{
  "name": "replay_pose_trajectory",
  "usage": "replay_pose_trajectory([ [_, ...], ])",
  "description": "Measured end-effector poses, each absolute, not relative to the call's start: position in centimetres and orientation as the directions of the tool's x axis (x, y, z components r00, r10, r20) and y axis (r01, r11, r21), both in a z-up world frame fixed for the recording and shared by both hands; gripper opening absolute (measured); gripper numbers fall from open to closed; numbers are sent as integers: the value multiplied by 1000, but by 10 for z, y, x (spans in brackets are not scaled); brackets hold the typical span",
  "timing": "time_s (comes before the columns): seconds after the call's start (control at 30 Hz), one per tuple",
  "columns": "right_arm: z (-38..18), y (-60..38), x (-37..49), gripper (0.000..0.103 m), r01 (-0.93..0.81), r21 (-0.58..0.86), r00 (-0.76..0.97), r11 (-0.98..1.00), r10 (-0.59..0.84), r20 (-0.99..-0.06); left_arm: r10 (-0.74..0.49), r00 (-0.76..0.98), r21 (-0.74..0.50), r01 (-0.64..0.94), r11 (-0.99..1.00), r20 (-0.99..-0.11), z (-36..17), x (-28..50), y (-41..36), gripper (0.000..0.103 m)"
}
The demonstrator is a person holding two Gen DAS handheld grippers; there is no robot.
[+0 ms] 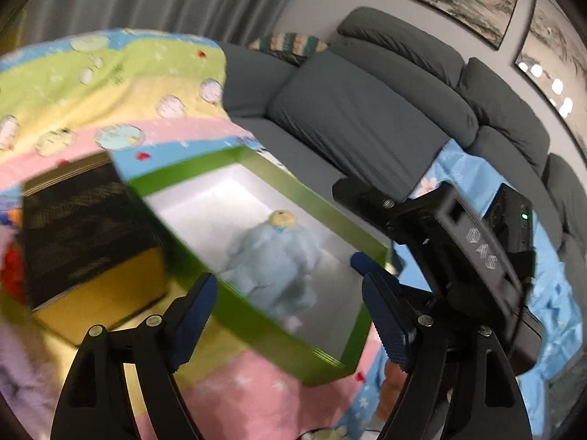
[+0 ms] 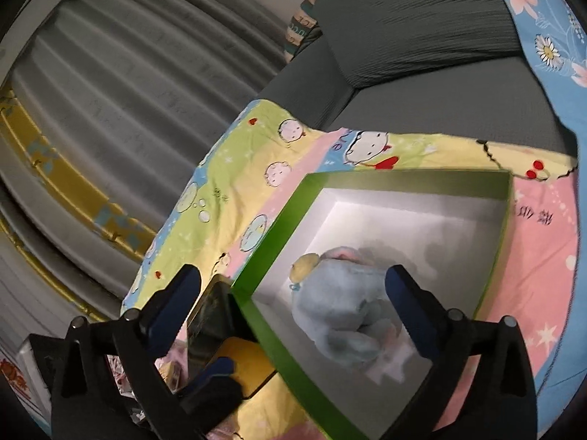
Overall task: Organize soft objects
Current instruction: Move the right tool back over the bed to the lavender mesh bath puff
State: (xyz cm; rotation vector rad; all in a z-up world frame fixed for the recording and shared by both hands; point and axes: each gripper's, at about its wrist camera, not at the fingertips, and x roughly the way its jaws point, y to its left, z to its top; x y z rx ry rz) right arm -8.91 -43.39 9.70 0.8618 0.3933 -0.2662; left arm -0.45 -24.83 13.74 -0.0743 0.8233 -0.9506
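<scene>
Left wrist view shows our left gripper [image 1: 286, 311] with jaws spread wide and empty above the green box [image 1: 256, 315]. Inside it, on the white floor, lies the pale blue plush toy [image 1: 271, 256]. Our right gripper [image 2: 293, 304] also hangs open and empty over the box, which sits on the colourful cartoon blanket [image 2: 238, 183].

Dim indoor light; motion blur smears both views, fisheye bends the edges, glare spots dot the framed picture [image 1: 550, 77] upper right.
</scene>
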Motion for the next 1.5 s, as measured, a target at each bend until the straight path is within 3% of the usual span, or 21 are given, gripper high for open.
replay_pose_trajectory([
  [0.2,104,-414,-88,102,420,578,870,699,-131,-475,-687,460,-344,626,700,-562,144,-17,-185,83],
  [0.3,106,-402,-89,102,357,590,895,724,-84,-439,-638,521,-340,557,758,-567,147,-25,-142,84],
  [0.43,110,-385,-83,102,266,598,924,756,-24,-382,-557,597,-309,472,826,-577,150,-37,-91,94],
  [0.6,117,-344,-73,102,127,506,939,853,61,-338,-381,704,-203,326,923,-599,141,-43,-28,96],
  [0.73,116,-312,-64,102,116,439,930,891,58,-364,-306,744,-226,211,951,-594,122,-41,4,96],
  [0.97,104,-255,-54,102,-12,326,894,945,157,-421,-161,733,-225,10,974,-661,103,-40,37,96],
  [1.13,97,-223,-57,102,-58,230,884,971,157,-440,-179,724,-292,-33,956,-666,104,-44,61,96],
  [1.3,88,-207,-52,102,-52,254,859,966,173,-481,-124,729,-269,-84,960,-673,106,-46,69,96],
  [1.5,82,-184,-55,102,-84,219,849,972,185,-495,-148,710,-290,-82,953,-688,107,-45,74,96],
])
